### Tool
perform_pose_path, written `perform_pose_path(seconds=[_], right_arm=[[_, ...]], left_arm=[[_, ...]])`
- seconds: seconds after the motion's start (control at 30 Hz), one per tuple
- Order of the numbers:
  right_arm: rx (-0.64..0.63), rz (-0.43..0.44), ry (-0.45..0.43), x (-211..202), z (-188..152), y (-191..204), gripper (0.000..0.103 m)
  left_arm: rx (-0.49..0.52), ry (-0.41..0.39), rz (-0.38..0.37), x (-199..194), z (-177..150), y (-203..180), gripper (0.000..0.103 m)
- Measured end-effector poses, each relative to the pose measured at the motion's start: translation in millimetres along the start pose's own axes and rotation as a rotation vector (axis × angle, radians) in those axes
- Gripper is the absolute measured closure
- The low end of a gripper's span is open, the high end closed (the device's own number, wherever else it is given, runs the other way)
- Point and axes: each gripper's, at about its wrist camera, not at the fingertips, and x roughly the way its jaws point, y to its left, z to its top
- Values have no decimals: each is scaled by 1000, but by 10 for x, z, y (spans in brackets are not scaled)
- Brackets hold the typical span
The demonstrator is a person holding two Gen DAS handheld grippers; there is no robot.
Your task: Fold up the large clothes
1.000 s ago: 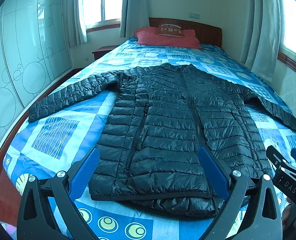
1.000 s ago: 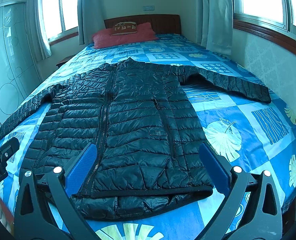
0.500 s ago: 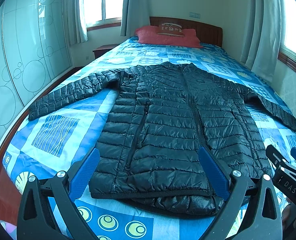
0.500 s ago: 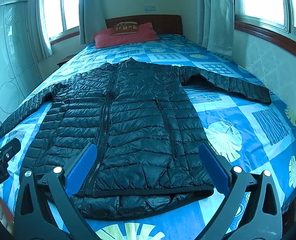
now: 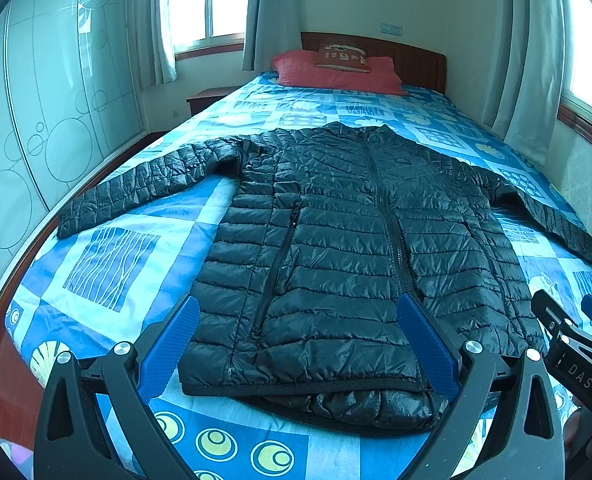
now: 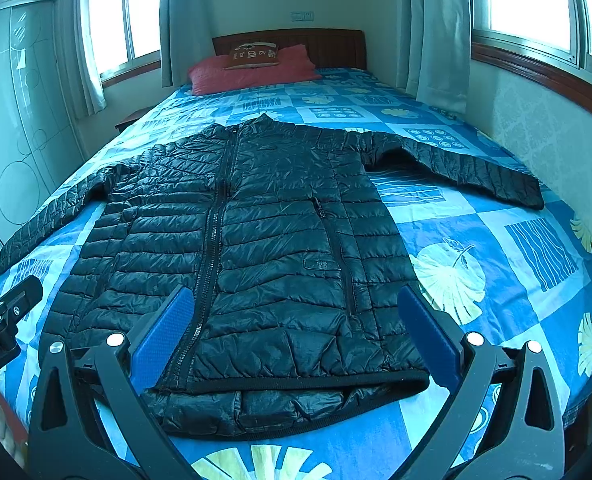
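A black quilted puffer jacket (image 5: pixel 336 248) lies flat and zipped on the bed, front up, collar toward the headboard, both sleeves spread out to the sides. It also shows in the right wrist view (image 6: pixel 264 240). My left gripper (image 5: pixel 296 340) is open and empty, hovering above the hem at the jacket's left half. My right gripper (image 6: pixel 296 332) is open and empty above the hem at the right half. The right gripper's body shows at the edge of the left wrist view (image 5: pixel 572 352).
The bed has a blue patterned sheet (image 5: pixel 112 264) and a wooden frame edge (image 5: pixel 0 360) at the left. Red pillows (image 5: pixel 336 72) lie at the headboard. A wardrobe (image 5: pixel 56 100) stands left, a wall (image 6: pixel 556 128) and curtains right.
Both grippers have lifted or drawn back slightly, so the jacket sits a little lower in view. The jacket has not moved.
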Motion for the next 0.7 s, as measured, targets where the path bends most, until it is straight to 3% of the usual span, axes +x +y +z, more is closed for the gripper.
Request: perform_pose_path(seconds=[0.7], right_arm=[[-4,0,-1,0,-10,27,2]], left_arm=[[-1,2,-1,10,-10,16,5]])
